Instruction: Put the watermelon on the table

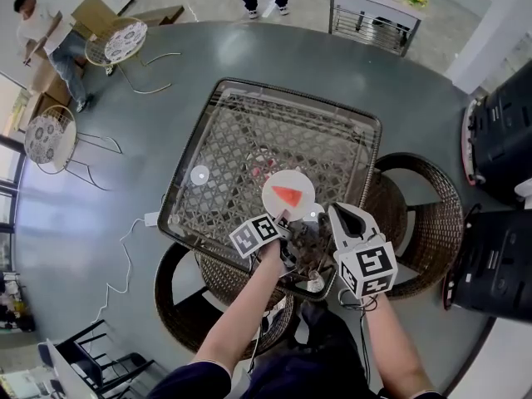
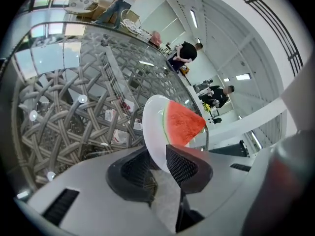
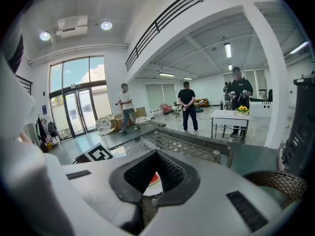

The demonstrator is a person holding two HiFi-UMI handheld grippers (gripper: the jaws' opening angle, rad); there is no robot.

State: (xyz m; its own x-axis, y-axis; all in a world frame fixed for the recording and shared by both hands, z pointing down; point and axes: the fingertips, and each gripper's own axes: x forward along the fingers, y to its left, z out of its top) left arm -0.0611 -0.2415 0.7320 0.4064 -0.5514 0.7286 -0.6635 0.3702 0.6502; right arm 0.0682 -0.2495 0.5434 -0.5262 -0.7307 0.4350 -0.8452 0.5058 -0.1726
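From the head view, the watermelon (image 1: 287,195) lies on a white plate (image 1: 304,184) at the near edge of the table (image 1: 218,91), the plate flat on the glass top. My left gripper (image 1: 283,220) is at the plate's near rim. My right gripper (image 1: 337,216) sits just right of it, off the plate.

In the left gripper view, my jaws stand partly apart with the plate's rim between them. The right pad lies against the rim, the left pad looks clear of it, though I can't be sure from this angle. I judge that I'm not clamping. The wedge sits just beyond my pads, rind to the left.

In the right gripper view, my jaw tips meet on nothing, and the plate shows beyond them.

The wedge is soft, wet and slick, and easily crushed, so I wouldn't pinch the flesh. The plate is stiff and smooth, so its near rim is the place to grip, and firmly, since it could slide on glass.
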